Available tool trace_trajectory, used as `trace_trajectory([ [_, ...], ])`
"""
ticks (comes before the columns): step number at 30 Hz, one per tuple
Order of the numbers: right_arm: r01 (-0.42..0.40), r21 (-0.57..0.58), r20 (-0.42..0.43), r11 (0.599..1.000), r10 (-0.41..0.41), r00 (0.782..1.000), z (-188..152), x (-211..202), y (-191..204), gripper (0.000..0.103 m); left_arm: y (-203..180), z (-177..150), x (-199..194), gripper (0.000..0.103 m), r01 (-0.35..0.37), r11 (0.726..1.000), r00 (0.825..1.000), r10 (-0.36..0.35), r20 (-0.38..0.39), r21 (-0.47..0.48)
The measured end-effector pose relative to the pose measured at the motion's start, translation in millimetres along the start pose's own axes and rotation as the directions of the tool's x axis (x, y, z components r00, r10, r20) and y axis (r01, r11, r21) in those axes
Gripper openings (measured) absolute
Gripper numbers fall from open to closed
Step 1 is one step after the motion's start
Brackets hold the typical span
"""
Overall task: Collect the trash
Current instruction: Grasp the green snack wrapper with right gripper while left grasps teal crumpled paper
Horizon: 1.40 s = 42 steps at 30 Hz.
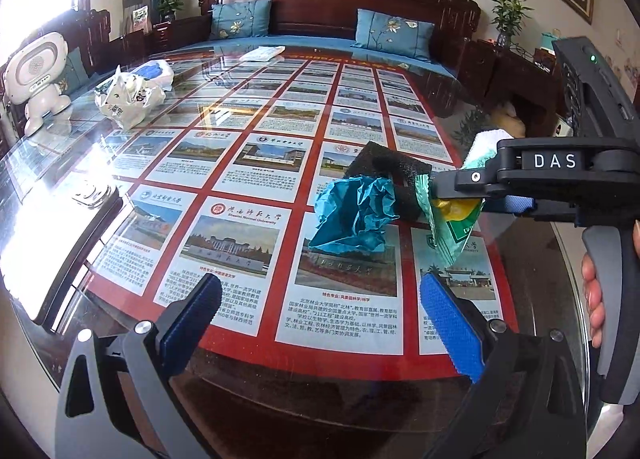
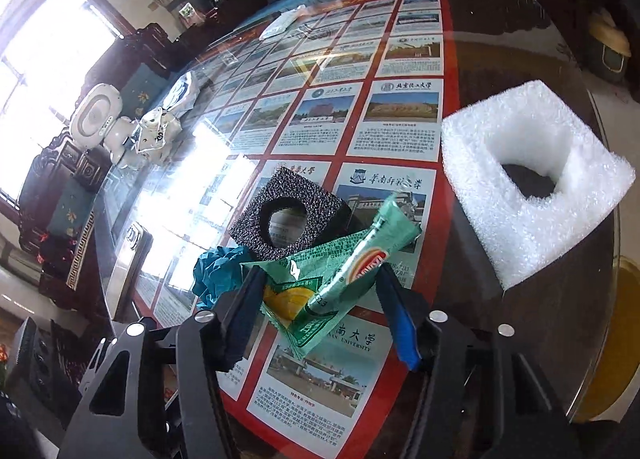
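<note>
A green snack wrapper (image 2: 320, 279) lies on the glass table between the fingers of my right gripper (image 2: 316, 291), which close on it; in the left wrist view the wrapper (image 1: 448, 227) hangs from that gripper (image 1: 444, 189). A crumpled teal paper (image 1: 352, 215) lies beside it, also in the right wrist view (image 2: 216, 275). A black foam block with a round hole (image 2: 288, 219) sits just behind both. A white foam block (image 2: 532, 179) sits at the right. My left gripper (image 1: 320, 315) is open and empty, a little short of the teal paper.
A crumpled white plastic bag (image 1: 128, 99) and a white robot toy (image 1: 38, 79) stand at the table's left. A white folded cloth (image 1: 262, 53) lies at the far edge. A dark sofa with blue cushions (image 1: 392, 33) runs behind the table (image 1: 256, 119).
</note>
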State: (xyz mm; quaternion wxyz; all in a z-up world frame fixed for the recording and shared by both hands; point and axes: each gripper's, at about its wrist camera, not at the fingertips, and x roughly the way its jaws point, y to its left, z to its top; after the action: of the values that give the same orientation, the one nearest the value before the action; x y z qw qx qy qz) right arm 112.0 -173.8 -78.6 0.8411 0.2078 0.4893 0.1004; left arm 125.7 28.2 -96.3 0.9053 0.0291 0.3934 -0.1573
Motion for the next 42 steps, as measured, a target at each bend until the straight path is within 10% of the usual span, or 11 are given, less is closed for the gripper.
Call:
trace_trajectory([
  [5, -0.022, -0.073, 0.015, 0.997, 0.023, 1.0, -1.6, -7.5, 4.8, 0.007, -5.5, 5.1, 1.6, 0.099, 0.002, 1.0, 1.0, -0.002, -0.012, 0.024],
  [20, -0.022, -0.185, 0.06, 0.983, 0.033, 0.998, -14.0, -42.4, -6.3, 0.007, -13.3, 39.8, 45.1, 0.098, -0.004, 0.999, 0.995, 0.008, -0.099, 0.041],
  [27, -0.033, -0.189, 0.066, 0.981, 0.046, 0.997, -13.5, -47.5, -13.5, 0.007, -12.5, 42.5, 50.7, 0.052, 0.012, 0.999, 0.994, -0.008, -0.109, 0.037],
  [42, -0.03, -0.257, 0.065, 0.966, 0.048, 0.997, -31.8, -64.7, -10.6, 0.007, -41.3, 22.2, -7.9, 0.048, 0.023, 0.993, 0.999, -0.02, -0.026, 0.112],
])
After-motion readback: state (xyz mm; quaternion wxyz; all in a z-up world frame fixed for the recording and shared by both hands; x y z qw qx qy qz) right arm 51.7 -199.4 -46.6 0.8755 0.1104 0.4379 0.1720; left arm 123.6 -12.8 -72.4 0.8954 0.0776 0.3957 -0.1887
